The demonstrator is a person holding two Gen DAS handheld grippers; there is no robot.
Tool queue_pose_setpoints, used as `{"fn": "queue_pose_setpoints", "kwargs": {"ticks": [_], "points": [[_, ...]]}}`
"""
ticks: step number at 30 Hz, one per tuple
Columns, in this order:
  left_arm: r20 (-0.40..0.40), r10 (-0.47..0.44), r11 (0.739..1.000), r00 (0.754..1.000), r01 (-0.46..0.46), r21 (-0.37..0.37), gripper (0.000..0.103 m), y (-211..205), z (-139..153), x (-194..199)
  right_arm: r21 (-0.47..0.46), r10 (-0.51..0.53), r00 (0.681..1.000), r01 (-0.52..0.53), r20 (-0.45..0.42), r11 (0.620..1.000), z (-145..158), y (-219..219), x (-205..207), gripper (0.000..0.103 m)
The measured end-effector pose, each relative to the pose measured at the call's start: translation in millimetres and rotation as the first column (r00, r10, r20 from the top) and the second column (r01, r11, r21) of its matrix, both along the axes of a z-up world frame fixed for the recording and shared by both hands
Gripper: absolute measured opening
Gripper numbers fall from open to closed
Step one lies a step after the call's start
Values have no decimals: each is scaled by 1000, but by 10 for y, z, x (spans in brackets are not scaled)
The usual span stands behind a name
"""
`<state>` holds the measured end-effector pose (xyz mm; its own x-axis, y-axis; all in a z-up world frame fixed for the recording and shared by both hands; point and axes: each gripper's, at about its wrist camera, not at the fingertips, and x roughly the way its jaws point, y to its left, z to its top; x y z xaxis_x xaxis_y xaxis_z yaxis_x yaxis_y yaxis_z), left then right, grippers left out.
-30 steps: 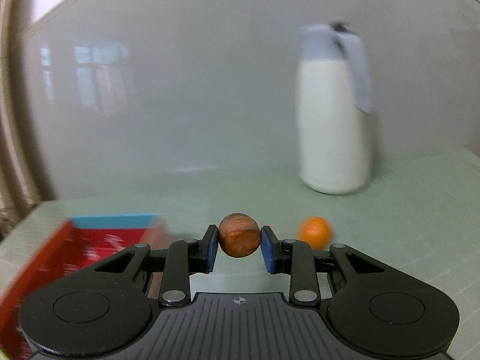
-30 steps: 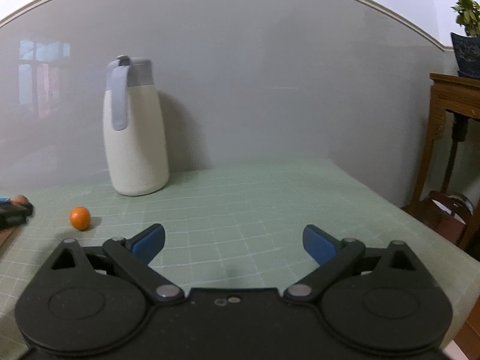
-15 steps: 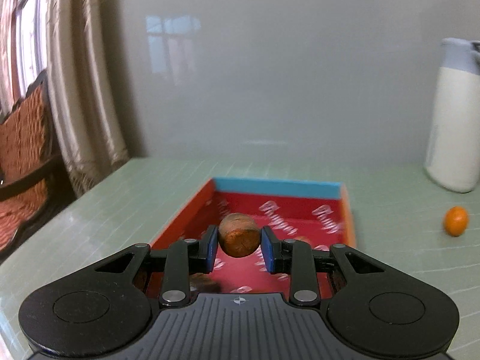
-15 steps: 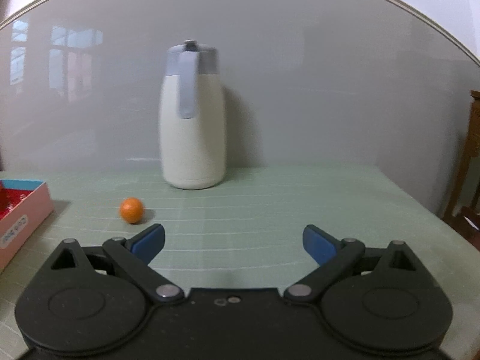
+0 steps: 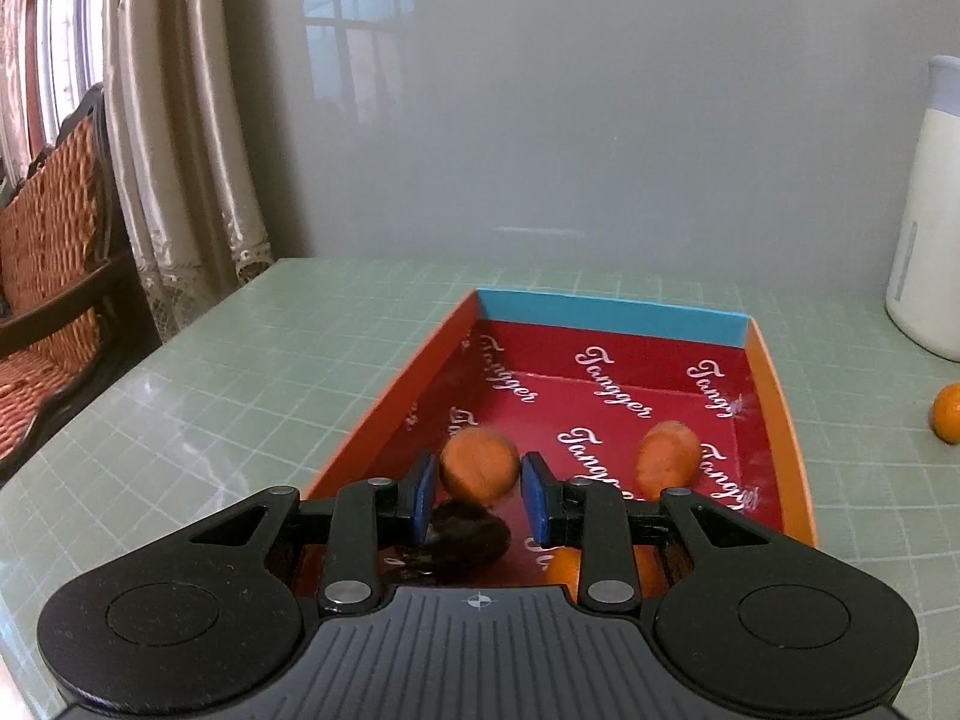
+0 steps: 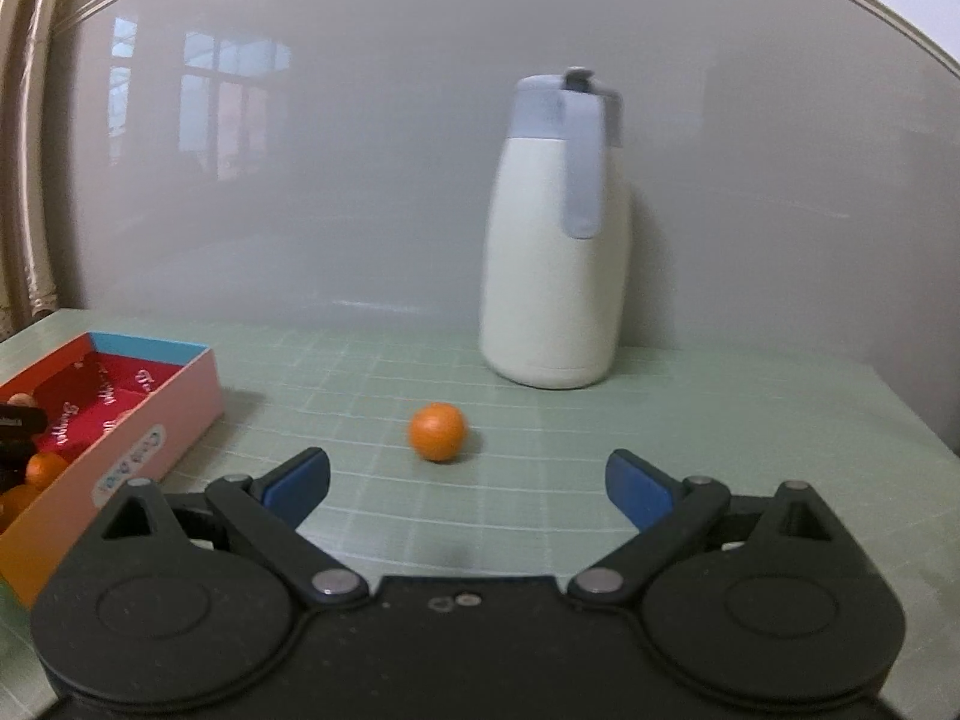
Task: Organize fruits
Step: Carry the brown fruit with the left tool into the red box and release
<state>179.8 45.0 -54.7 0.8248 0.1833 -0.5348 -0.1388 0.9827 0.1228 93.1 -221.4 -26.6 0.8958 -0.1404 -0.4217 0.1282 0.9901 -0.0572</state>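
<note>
My left gripper (image 5: 480,497) is shut on a round brown-orange fruit (image 5: 478,471), held just above the near end of a red box (image 5: 606,315). The box has a blue far wall and orange side walls. In it lie an orange fruit (image 5: 669,459), a dark fruit (image 5: 468,540) under my pads and another orange one (image 5: 561,570), half hidden by a finger. One small orange (image 6: 437,432) sits loose on the green mat, just ahead of my right gripper (image 6: 468,486), which is open and holds nothing. The same orange (image 5: 948,411) shows at the right edge of the left wrist view.
A tall white jug with a grey-blue lid and handle (image 6: 555,252) stands against the grey wall behind the loose orange. The box's pink outer side (image 6: 120,456) is at the right gripper's left. A wooden chair (image 5: 48,276) and curtains (image 5: 180,120) stand beyond the table's left edge.
My left gripper swung left with the fruit, from over the bare mat to over the box. The right gripper turned left, so the loose orange now lies straight ahead of it.
</note>
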Motion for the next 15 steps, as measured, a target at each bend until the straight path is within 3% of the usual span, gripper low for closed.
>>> {"fn": "queue_pose_setpoints", "kwargs": {"ticks": [5,8,13,15], "points": [[-6,17,1000,1000,-17,-11,33,109,14,-5,4,9,1000,-9,-14,1000,-51,97,147,99],[0,5,1000,1000,-5,-18,55,154,32,-40,0,15,1000,-15,-22,1000,-88,163,221,99],[28,-23,1000,999,23,-1,64,142,112,-168,0,18,999,-18,-38,1000,-140,221,343,99],[47,-15,1000,999,15,3,81,166,154,-224,2,12,999,-12,-47,1000,-166,227,397,99]]}}
